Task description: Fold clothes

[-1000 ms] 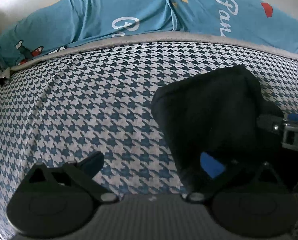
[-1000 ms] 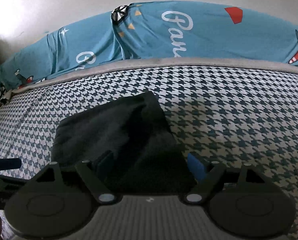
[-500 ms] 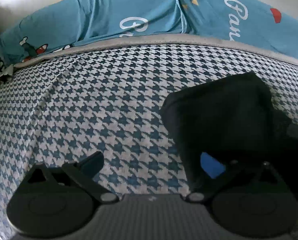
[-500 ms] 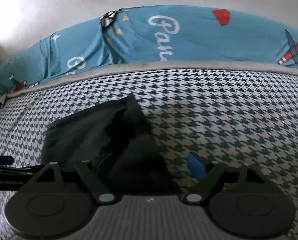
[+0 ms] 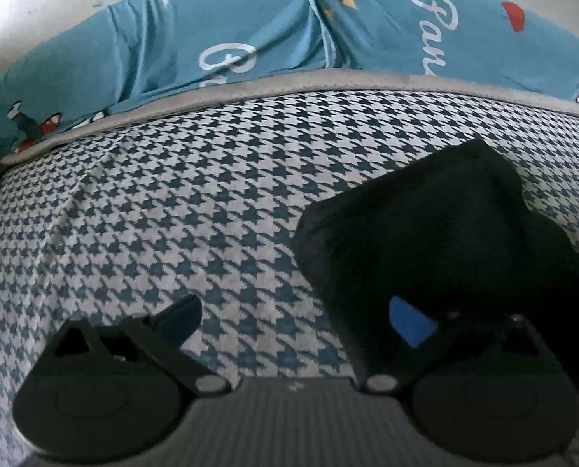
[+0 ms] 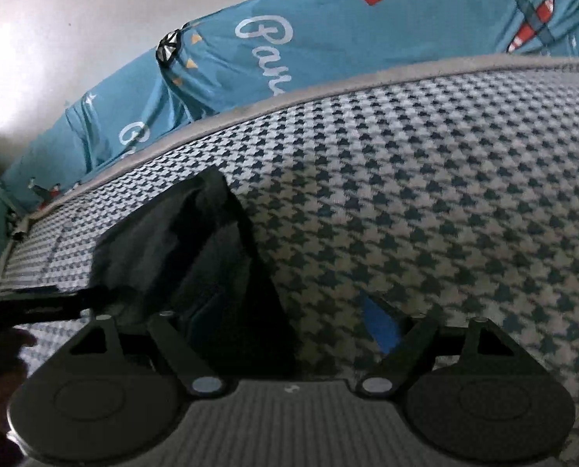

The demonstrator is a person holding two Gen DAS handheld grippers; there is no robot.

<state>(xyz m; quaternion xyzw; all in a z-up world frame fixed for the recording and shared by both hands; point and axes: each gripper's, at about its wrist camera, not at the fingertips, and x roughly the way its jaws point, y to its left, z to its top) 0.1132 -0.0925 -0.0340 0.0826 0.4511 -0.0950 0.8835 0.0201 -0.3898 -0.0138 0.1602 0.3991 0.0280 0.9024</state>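
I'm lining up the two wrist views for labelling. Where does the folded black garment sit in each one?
Left wrist view: the black garment lies right of centre, reaching the right edge.
Right wrist view: it lies left of centre, running down behind the gripper body.
Shared landmark: the grey piped edge between the houndstooth cover and the teal printed fabric.

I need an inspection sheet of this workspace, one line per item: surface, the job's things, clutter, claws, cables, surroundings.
Surface: houndstooth cover, blue and white, with a grey edge band at the far side.
Job's things: one black garment, folded into a compact block, lying on the cover.
Clutter: nothing seen.
Claws: left claw open, one finger over the garment, nothing gripped; right claw open, garment edge under its left finger, nothing gripped.
Cables: nothing seen.
Surroundings: teal printed sheet with white script and aeroplanes behind the band; pale wall beyond.
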